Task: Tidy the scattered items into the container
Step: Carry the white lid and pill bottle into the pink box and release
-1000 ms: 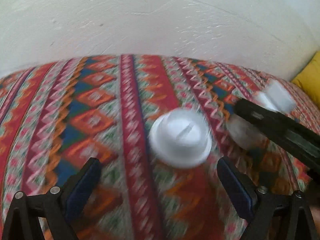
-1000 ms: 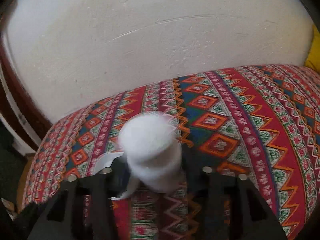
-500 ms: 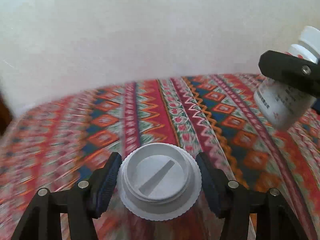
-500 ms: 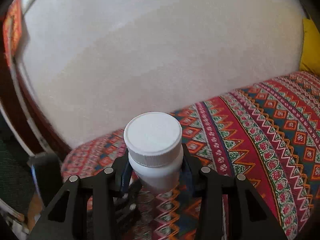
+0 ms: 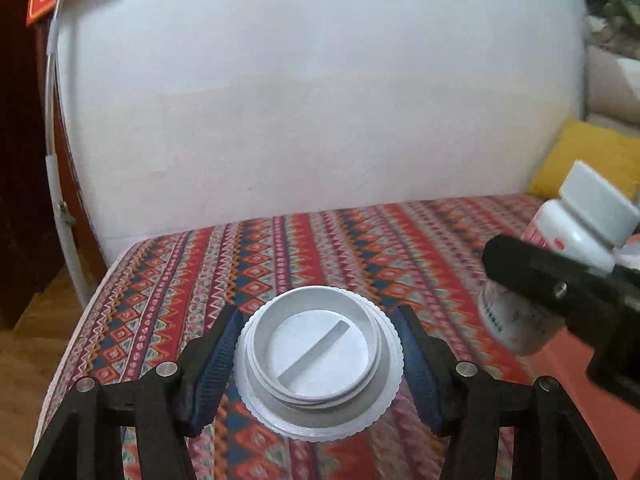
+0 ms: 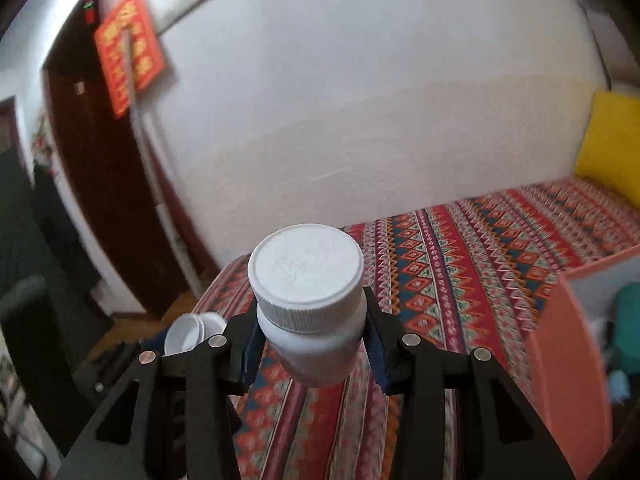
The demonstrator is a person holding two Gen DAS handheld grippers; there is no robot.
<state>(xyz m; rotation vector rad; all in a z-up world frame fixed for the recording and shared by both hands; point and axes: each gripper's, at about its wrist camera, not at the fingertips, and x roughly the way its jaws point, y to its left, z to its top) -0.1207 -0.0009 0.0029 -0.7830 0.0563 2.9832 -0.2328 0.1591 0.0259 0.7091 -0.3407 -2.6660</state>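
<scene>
My left gripper [image 5: 318, 354] is shut on a white round lid [image 5: 318, 360] with a ribbed rim and a raised bar across its middle, held above the patterned bedspread [image 5: 320, 248]. My right gripper [image 6: 310, 346] is shut on a white pill bottle [image 6: 308, 304] with a ribbed white cap, held upright above the bedspread [image 6: 472, 256]. The bottle [image 5: 560, 264] and the right gripper's black arm also show at the right of the left wrist view. The lid [image 6: 192, 332] shows at the lower left of the right wrist view. A salmon-pink container [image 6: 568, 360] stands at the right.
A white wall [image 5: 320, 100] rises behind the bed. A yellow cushion [image 6: 612, 140] lies at the far right end. A dark wooden door [image 6: 92, 160] with a red sign [image 6: 128, 48] and a white pipe stand at the left. Teal items [image 6: 628, 320] lie inside the container.
Both grippers have lifted away from the bedspread with their objects. The left gripper closed on the lid one second ago and raised it. The pink container has come into the right wrist view.
</scene>
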